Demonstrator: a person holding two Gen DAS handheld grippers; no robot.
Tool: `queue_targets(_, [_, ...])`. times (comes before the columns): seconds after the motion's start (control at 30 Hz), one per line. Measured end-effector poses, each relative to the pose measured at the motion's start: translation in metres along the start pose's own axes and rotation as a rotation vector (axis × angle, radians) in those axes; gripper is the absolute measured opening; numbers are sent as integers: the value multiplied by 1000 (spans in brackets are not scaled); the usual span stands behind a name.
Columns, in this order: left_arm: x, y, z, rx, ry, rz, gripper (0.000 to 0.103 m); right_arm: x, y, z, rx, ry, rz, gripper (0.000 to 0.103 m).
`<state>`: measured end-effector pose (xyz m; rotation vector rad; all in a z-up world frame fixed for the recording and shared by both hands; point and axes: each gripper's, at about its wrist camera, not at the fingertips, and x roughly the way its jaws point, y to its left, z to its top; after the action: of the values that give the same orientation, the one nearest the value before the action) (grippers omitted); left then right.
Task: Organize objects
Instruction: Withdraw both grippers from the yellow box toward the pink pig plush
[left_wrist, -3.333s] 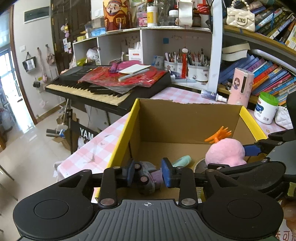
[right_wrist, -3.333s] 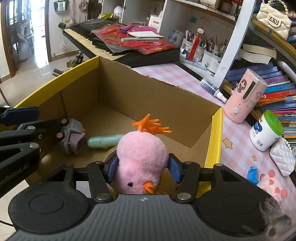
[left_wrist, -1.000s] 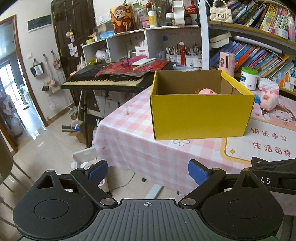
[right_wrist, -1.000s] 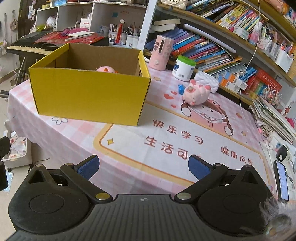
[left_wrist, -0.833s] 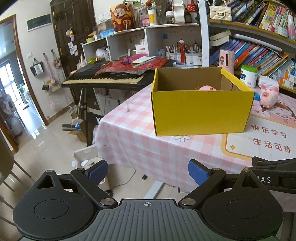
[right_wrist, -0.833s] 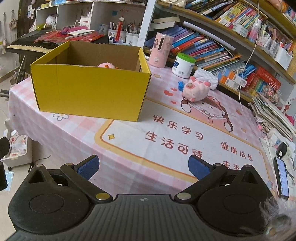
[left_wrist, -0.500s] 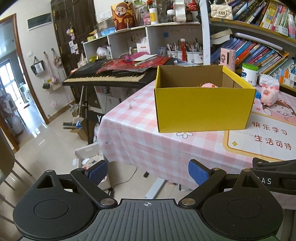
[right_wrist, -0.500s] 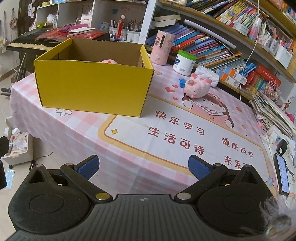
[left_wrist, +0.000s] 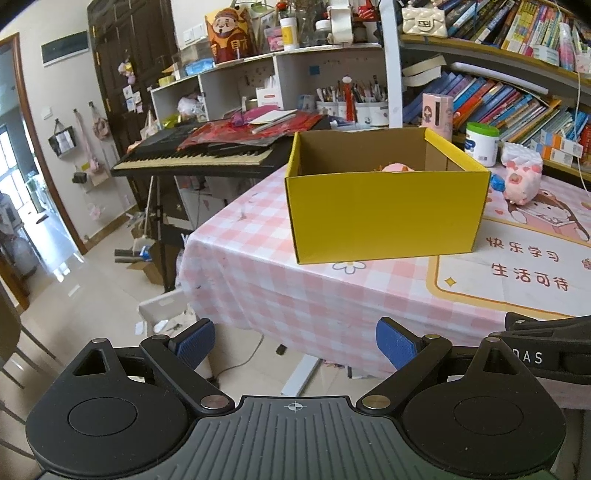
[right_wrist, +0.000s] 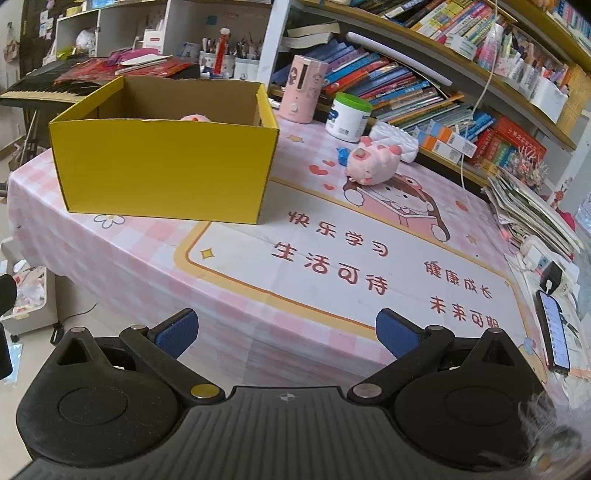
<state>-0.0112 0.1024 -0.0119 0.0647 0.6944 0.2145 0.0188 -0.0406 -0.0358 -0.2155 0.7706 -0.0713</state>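
Observation:
A yellow cardboard box (left_wrist: 384, 218) stands on the pink checked table (left_wrist: 258, 280); it also shows in the right wrist view (right_wrist: 162, 170). The top of a pink plush chick (left_wrist: 397, 168) peeks over its rim, also in the right wrist view (right_wrist: 195, 117). The box's other contents are hidden. My left gripper (left_wrist: 295, 341) is open and empty, well back from the table edge. My right gripper (right_wrist: 284, 332) is open and empty, over the table's near edge. A pink plush pig (right_wrist: 373, 164) lies on the table right of the box.
A keyboard (left_wrist: 192, 158) stands left of the table. A pink dispenser (right_wrist: 303, 88) and a white green-lidded jar (right_wrist: 349, 116) stand behind the box. Bookshelves (right_wrist: 406, 85) line the back. A phone (right_wrist: 552, 334) and papers (right_wrist: 532, 214) lie at the right edge.
Both grippers released the toys into the box, opened, and pulled back away from it. Over the last second they kept drifting slightly; the box looks a little nearer and more to the right.

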Motion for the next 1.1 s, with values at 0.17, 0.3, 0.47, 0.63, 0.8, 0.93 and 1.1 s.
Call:
queue_targets(0.17, [-2,-2,-1,4,-2,-2,96,0,-2,-2,7,4,-3,103])
queue_targets(0.3, [-2,-3,0,4,-2,-1,96,-1,-2,-2,8,3,-3,103])
queue_targets(0.47, [-3,-2,0,2,-3,-1,96,-2,-2,-4,10,4,-5,103])
queue_targets(0.63, [-5,-1,1,3,-8,-5,96,-3,-3,-4,12,3,-9,103])
queue_targets(0.8, [-7,-1,1,4,-13,-8,96,-4,-5,-3,17,3,-12,103])
queue_targets(0.93, [-7,-2,1,6,-15,-9,96,-4,-7,-3,20,4,-14,103])
queue_targets(1.1, [-6,-5,3,11,-17,-16,96,-3,-10,-4,27,6,-20,103])
